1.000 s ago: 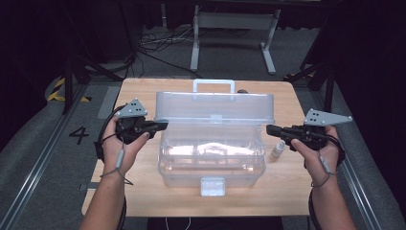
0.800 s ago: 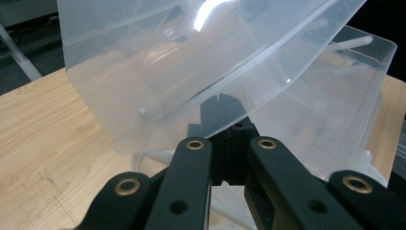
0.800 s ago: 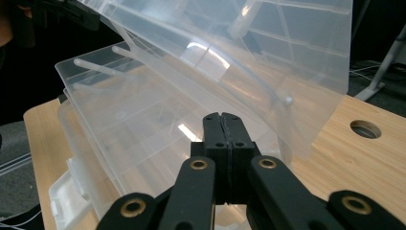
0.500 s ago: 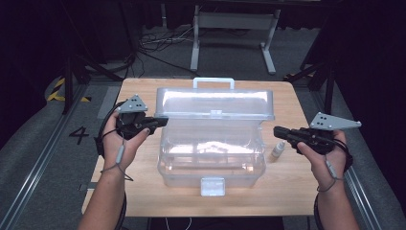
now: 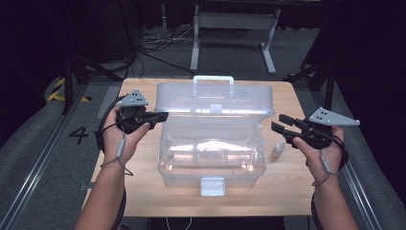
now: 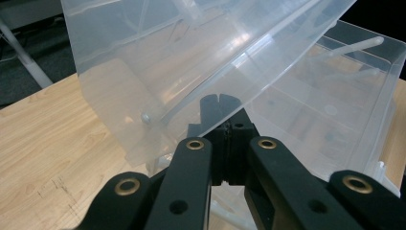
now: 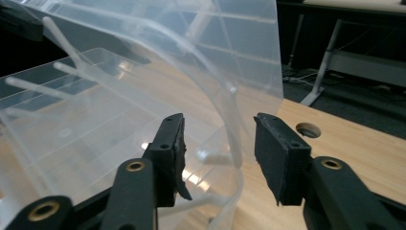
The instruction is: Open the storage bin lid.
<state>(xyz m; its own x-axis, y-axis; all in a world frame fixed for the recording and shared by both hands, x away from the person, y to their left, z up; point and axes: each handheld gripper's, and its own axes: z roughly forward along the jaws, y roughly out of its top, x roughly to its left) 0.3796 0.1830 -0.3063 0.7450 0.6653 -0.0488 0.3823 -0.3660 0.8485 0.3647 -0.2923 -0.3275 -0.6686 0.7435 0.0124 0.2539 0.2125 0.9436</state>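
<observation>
Two grippers flank a clear plastic box [image 5: 210,153] at the middle of the wooden table [image 5: 143,191], seen from above. Its lid [image 5: 215,98] is up, tilted back, white handle on top, and a white latch sits at the box's near wall. The left gripper [image 5: 162,115] reaches in from the left and its tips meet the lid's left edge, jaws clenched together. The right gripper [image 5: 280,123] hangs off the box's right side, apart from it, jaws spread with nothing between them; they have just been opening. A small bottle [image 5: 277,150] stands on the table just beside the box's right wall, below that gripper. Over to the left gripper view: the black jaws are pressed tight, and the left gripper [image 6: 221,103] has its tips right on the lid's [image 6: 182,57] lower edge, whether pinching it or merely touching I cannot tell; the open box [image 6: 335,110] spreads out behind, table [image 6: 48,153] at left. Now the right gripper view: the right gripper [image 7: 218,143] stands released, pads wide, and the lid's [image 7: 191,57] curved edge shows in the gap but farther off, untouched; the box [image 7: 72,134] lies at left, the table [image 7: 364,153] at right.
</observation>
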